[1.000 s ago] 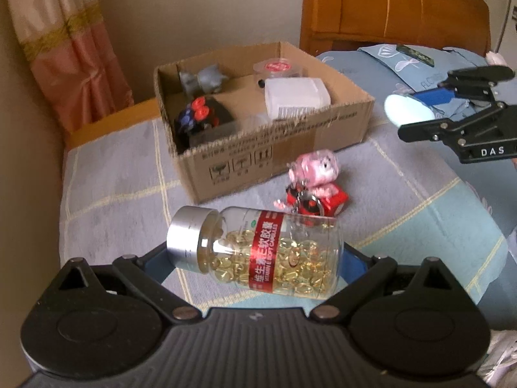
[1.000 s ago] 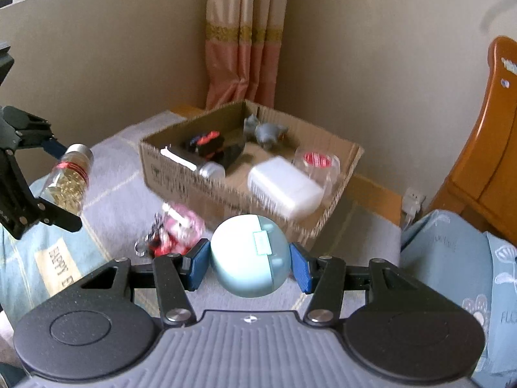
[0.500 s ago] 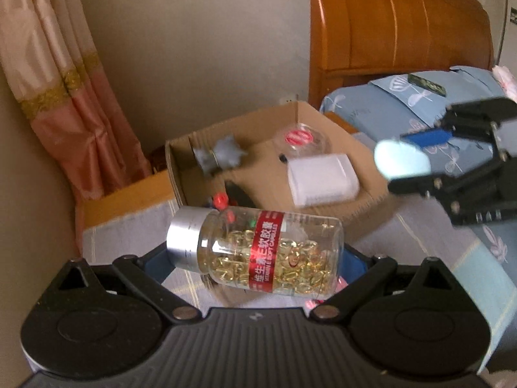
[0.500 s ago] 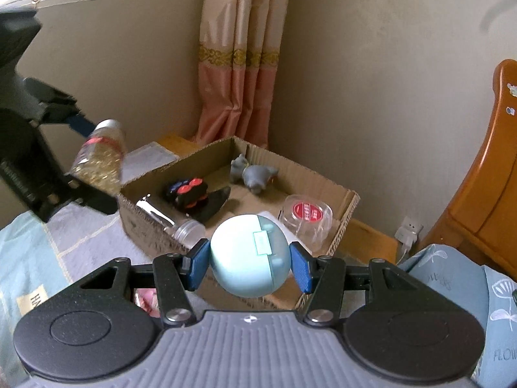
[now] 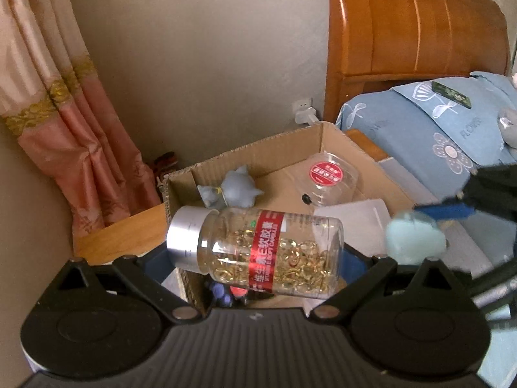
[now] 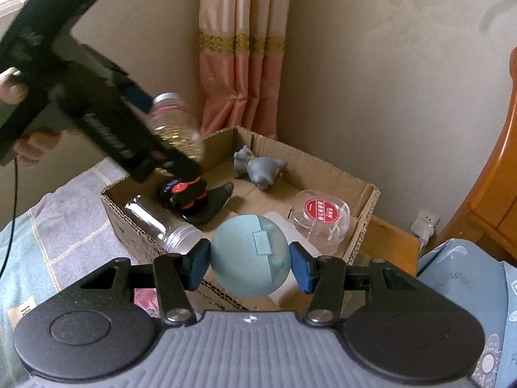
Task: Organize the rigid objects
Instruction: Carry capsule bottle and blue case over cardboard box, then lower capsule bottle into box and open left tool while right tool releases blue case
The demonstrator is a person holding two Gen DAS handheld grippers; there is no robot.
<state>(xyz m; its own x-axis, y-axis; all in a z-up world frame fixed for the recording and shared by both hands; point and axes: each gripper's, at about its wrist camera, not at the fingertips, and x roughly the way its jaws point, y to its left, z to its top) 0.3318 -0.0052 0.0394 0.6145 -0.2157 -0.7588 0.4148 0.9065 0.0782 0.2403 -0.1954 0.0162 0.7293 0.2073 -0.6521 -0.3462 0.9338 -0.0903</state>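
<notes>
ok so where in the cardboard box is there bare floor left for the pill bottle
Bare cardboard floor lies mid-box, bordered by the grey animal figurine, the clear round red-labelled tub and the black wedge. The near-left corner is crowded: empty clear jar, red-and-black toy.

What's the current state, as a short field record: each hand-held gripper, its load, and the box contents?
left hand-held gripper: shut on capsule bottle, held sideways over the box
right hand-held gripper: shut on pale blue round case, above the near box edge
cardboard box: open, on the bed
box contents: grey animal figure, clear tub with red label, empty clear bottle, black and red toy
</notes>
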